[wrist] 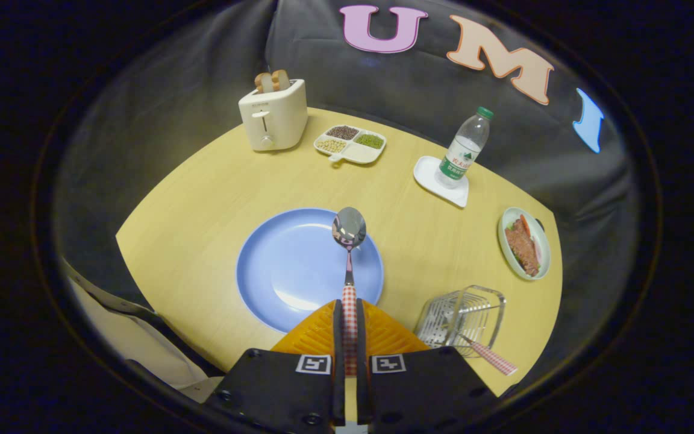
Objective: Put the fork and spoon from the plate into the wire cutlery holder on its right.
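My gripper (349, 313) is shut on the red-checked handle of a spoon (349, 232). The spoon's shiny bowl points straight ahead, held in the air above the right part of a blue plate (287, 265) on the wooden table. To the right of my fingers stands the wire cutlery holder (461, 314). The fork (491, 357) lies in it, its red-checked handle sticking out toward the table's near edge. The plate's surface is bare apart from the spoon above it.
Beyond the plate stand a white toaster (273, 114) with bread, a divided dish of beans (350, 143), and a water bottle (463, 149) on a white coaster. A green plate with food (525, 242) lies far right. The table edge (160, 313) curves near left.
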Demonstrator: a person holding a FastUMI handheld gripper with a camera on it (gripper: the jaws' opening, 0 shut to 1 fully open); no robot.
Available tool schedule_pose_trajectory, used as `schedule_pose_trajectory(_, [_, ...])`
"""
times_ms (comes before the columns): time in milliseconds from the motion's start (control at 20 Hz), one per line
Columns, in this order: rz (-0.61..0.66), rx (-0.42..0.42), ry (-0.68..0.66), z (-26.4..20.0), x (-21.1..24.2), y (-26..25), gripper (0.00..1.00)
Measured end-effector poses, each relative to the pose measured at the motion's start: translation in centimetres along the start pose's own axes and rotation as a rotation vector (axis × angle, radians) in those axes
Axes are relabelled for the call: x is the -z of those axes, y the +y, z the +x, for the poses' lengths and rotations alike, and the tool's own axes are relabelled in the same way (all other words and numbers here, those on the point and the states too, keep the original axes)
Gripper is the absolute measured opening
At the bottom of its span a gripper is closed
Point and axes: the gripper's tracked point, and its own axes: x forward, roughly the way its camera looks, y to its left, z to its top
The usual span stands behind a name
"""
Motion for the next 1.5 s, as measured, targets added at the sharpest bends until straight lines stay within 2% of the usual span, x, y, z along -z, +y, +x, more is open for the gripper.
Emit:
schedule_pose_trajectory(550, [-0.118,0.000,0.116,-5.0,2.1,-9.2,0.11])
schedule_pose_trajectory(900, [-0.199,-0.038,0.265,-7.3,4.1,-13.5,0.10])
schedule_pose_trajectory(1250, [-0.227,-0.062,0.422,-6.7,6.8,-15.2,0.10])
schedule_pose_trajectory(1500, [-0.200,-0.104,0.508,-4.8,7.3,-15.5,0.10])
